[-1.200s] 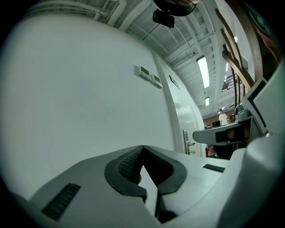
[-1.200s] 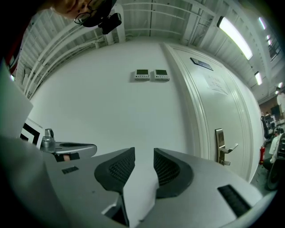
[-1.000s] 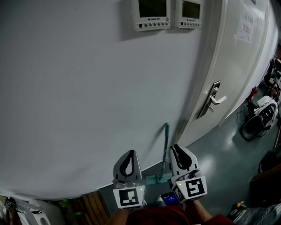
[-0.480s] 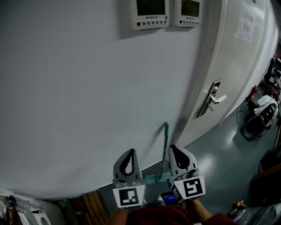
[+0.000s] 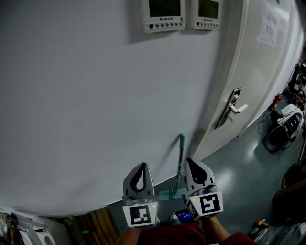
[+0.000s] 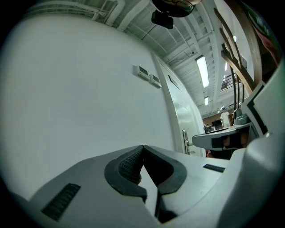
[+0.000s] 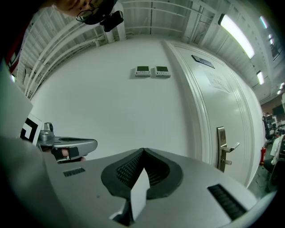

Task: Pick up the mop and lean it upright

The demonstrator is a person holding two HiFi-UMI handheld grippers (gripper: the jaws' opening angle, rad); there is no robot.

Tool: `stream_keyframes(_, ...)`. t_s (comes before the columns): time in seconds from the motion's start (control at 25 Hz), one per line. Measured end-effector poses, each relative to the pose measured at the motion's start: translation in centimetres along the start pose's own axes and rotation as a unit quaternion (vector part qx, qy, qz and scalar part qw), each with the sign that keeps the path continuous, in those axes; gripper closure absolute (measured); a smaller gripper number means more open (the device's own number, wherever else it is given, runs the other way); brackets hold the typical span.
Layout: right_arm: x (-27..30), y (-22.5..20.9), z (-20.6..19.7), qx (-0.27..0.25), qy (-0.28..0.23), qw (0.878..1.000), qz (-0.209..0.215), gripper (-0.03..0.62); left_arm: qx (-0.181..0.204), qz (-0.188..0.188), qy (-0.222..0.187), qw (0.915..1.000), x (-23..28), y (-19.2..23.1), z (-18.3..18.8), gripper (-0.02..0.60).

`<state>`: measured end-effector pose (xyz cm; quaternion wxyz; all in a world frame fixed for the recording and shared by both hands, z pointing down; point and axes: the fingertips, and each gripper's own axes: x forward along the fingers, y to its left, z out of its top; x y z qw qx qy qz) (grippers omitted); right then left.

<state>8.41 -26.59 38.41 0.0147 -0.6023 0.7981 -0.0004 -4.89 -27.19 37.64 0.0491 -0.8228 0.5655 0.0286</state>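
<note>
The mop stands upright against the white wall in the head view. Its teal handle (image 5: 180,155) rises between my two grippers, and its teal head (image 5: 168,194) rests at the wall's foot. My left gripper (image 5: 141,165) is left of the handle, my right gripper (image 5: 190,160) just right of it, and neither touches it. In the left gripper view the left gripper (image 6: 142,146) has its tips together with nothing between them. In the right gripper view the right gripper (image 7: 142,150) is likewise shut and empty. Neither gripper view shows the mop.
Two wall control panels (image 5: 165,14) (image 5: 206,13) hang high on the wall. A white door (image 5: 260,67) with a metal lever handle (image 5: 235,109) is to the right. Cables and gear (image 5: 283,125) lie on the grey-green floor (image 5: 239,177) at the far right. Wooden slats (image 5: 98,222) show at the bottom left.
My right gripper's marker cube has shifted slightly to the left. The mop and my left gripper have kept still.
</note>
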Motion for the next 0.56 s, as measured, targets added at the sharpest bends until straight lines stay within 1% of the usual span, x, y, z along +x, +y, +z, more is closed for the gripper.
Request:
stream_keyframes(0.12, 0.06, -0.19, -0.41, 0.003, -0.001, 1.000, -0.003, 0.577, 0.000, -0.001, 0.000, 1.0000, 0.10, -0.02, -0.04, 0.568)
stream_keyframes(0.36, -0.06, -0.18, -0.60, 0.011, -0.006, 1.000, 0.004, 0.577, 0.001, -0.001, 0.000, 1.0000, 0.18, 0.00, -0.18, 0.568)
stream_keyframes(0.56, -0.03, -0.41, -0.47, 0.010, -0.005, 1.000, -0.002, 0.577, -0.005, -0.001, 0.000, 1.0000, 0.20, -0.11, -0.30, 0.568)
